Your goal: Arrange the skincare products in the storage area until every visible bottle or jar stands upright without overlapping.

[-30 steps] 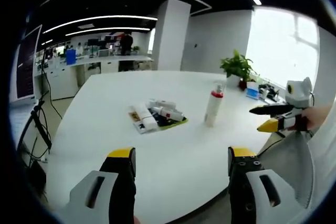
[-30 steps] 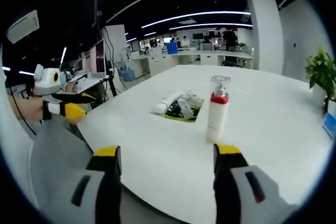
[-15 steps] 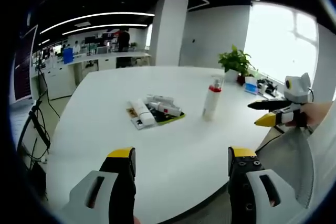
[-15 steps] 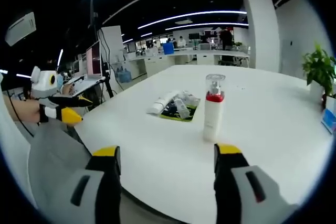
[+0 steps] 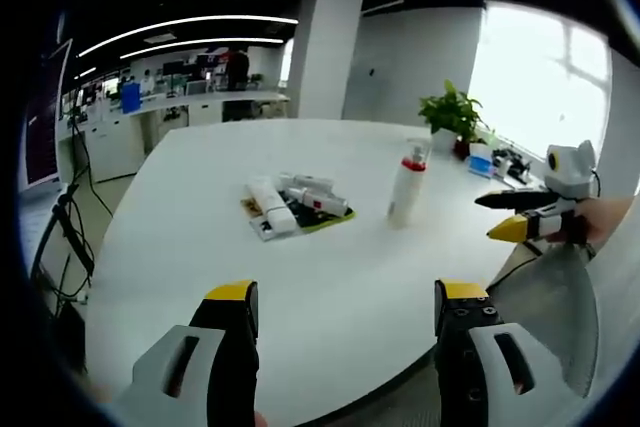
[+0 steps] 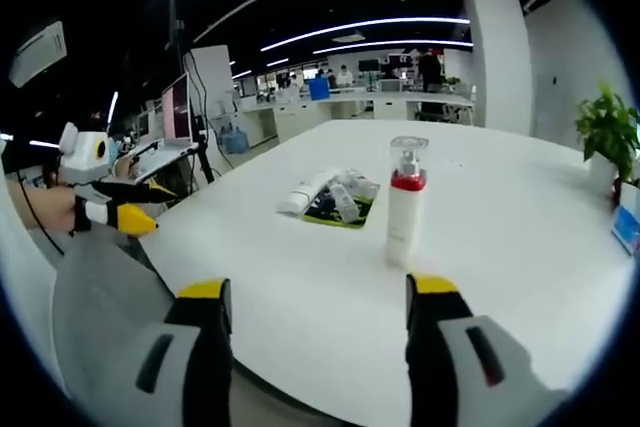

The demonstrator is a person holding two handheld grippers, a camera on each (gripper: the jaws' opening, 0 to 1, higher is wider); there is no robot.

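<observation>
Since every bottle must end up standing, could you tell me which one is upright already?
The red-collared pump bottle alone on the bare table; the others lie flat in a pile on the dark mat.

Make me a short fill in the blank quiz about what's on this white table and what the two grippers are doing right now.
1. The spray bottle with the red collar stands ____ on the white table.
2. The other skincare products lie piled on a ____ with a yellow-green edge.
3. Both the left gripper and the right gripper have their jaws ____.

Missing words: upright; mat; open
</observation>
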